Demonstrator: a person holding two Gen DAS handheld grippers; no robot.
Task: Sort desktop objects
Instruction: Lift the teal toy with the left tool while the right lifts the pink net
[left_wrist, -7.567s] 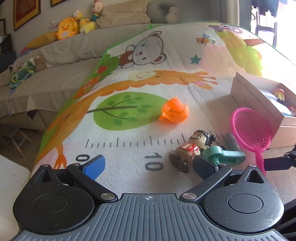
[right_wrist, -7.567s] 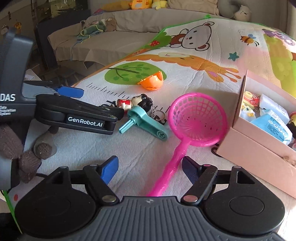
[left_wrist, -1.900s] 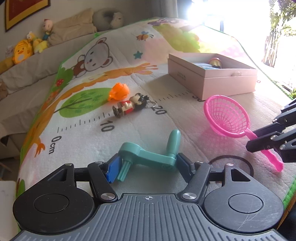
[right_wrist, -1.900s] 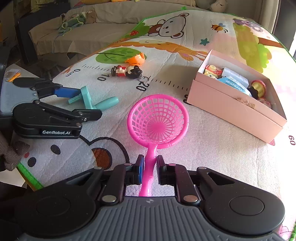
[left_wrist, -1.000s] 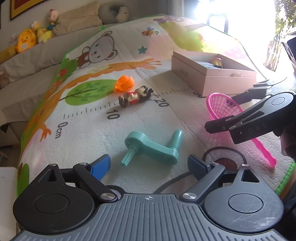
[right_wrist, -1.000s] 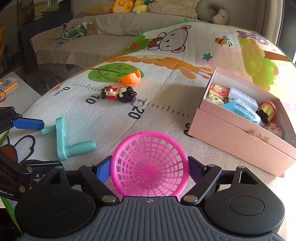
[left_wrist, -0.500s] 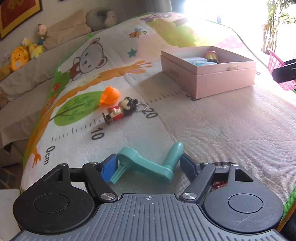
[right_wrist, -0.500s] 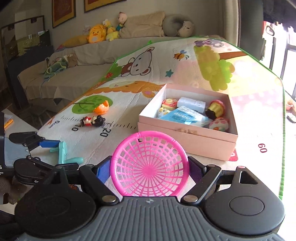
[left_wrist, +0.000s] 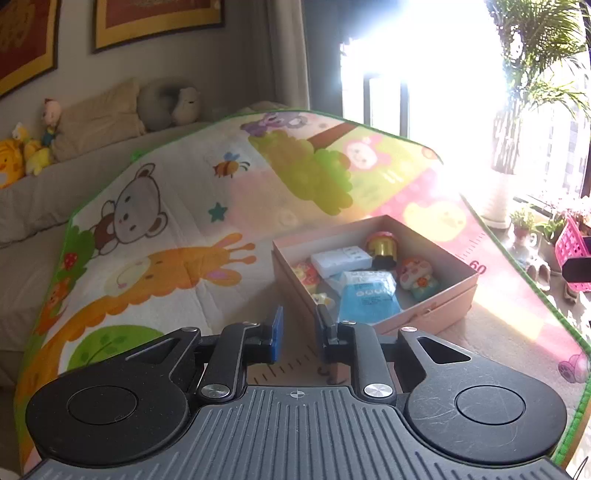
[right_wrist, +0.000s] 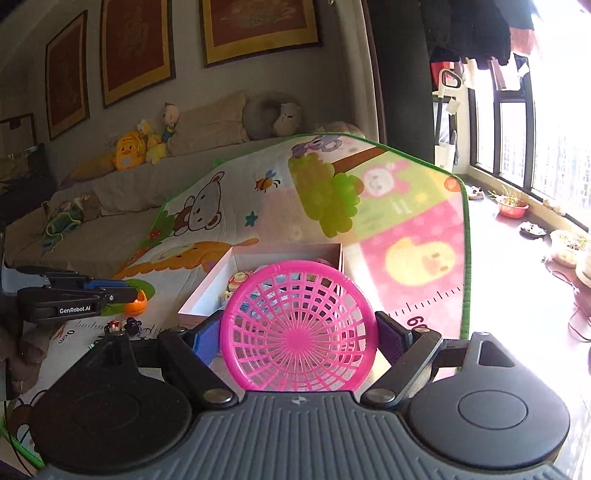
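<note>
My right gripper (right_wrist: 299, 338) is shut on the rim of a pink scoop net (right_wrist: 295, 314) and holds it up in front of the open pink box (right_wrist: 207, 291). The net hides part of the box's inside. In the left wrist view my left gripper (left_wrist: 298, 328) hangs above the mat, facing the box (left_wrist: 436, 314). Its jaws are closing, a narrow gap is left, and nothing is between them. The teal crank is nowhere in that view. An orange toy (right_wrist: 135, 305) and a small figure keychain (right_wrist: 123, 325) lie on the mat behind the left gripper (right_wrist: 110, 290).
The box holds several small toys and a blue packet (left_wrist: 369, 299). A cartoon play mat (left_wrist: 166, 266) covers the table, its green edge (left_wrist: 517, 266) running along the right. A sofa with plush toys (right_wrist: 133, 149) stands behind. Potted plants and a window are to the right.
The left gripper rose off the teal crank, swung toward the box and narrowed its jaws with nothing in them. The right gripper lifted the pink net higher and nearer the box.
</note>
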